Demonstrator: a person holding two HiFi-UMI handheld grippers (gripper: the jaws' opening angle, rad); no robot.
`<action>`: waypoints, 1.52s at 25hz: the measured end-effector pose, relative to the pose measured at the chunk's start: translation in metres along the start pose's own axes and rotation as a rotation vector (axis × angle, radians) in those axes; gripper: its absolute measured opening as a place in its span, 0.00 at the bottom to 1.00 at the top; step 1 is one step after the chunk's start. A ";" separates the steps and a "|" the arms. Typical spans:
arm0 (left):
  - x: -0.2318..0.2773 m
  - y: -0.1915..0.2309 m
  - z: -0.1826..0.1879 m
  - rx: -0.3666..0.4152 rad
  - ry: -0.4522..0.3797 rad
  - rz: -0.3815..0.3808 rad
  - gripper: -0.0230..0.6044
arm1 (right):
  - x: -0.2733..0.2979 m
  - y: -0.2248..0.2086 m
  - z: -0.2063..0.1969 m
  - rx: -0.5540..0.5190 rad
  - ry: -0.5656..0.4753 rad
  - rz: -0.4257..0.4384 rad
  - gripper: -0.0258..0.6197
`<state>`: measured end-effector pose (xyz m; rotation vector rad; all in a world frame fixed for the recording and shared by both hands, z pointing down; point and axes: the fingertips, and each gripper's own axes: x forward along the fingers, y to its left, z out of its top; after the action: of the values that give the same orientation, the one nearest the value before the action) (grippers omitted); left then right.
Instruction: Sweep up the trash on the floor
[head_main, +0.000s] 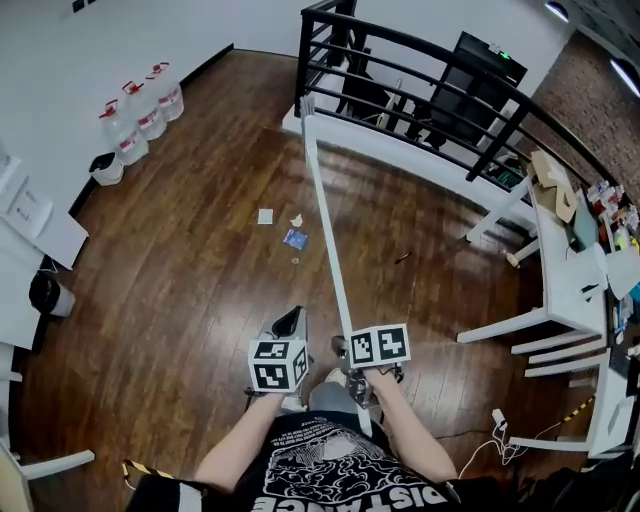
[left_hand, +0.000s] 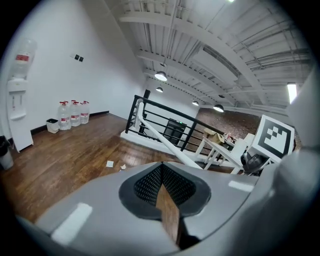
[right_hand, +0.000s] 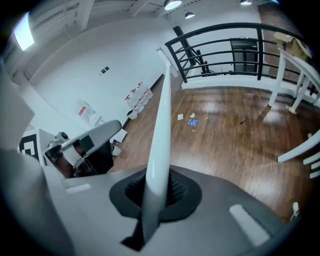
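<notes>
My right gripper (head_main: 347, 350) (right_hand: 156, 192) is shut on a long white pole (head_main: 325, 230) (right_hand: 161, 135), which slants up and away toward the black railing (head_main: 430, 75). The pole's brush end is out of sight. My left gripper (head_main: 288, 322) (left_hand: 162, 181) sits just left of it, shut and holding nothing. Trash lies on the wooden floor ahead: a white paper scrap (head_main: 265, 216), a crumpled white bit (head_main: 296, 220), a blue wrapper (head_main: 295, 239) (right_hand: 192, 122) and a small dark piece (head_main: 402, 258) further right.
Water bottles (head_main: 140, 112) and a small white bin (head_main: 106, 168) stand by the left wall, with a black bin (head_main: 45, 293) nearer. White tables (head_main: 565, 270) line the right side. A cable and power strip (head_main: 497, 420) lie at the lower right.
</notes>
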<state>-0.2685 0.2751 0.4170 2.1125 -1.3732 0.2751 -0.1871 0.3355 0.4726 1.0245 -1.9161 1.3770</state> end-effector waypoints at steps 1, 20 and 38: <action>0.002 0.006 0.005 -0.003 -0.006 0.011 0.04 | 0.005 0.002 0.007 -0.003 0.004 0.008 0.04; 0.141 0.098 0.129 0.015 -0.036 0.165 0.04 | 0.096 -0.011 0.197 -0.069 0.079 0.148 0.04; 0.237 0.155 0.173 0.015 0.034 0.206 0.04 | 0.171 -0.028 0.297 -0.022 0.198 0.199 0.04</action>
<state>-0.3255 -0.0500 0.4475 1.9705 -1.5741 0.4033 -0.2602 0.0047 0.5297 0.6733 -1.9191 1.5018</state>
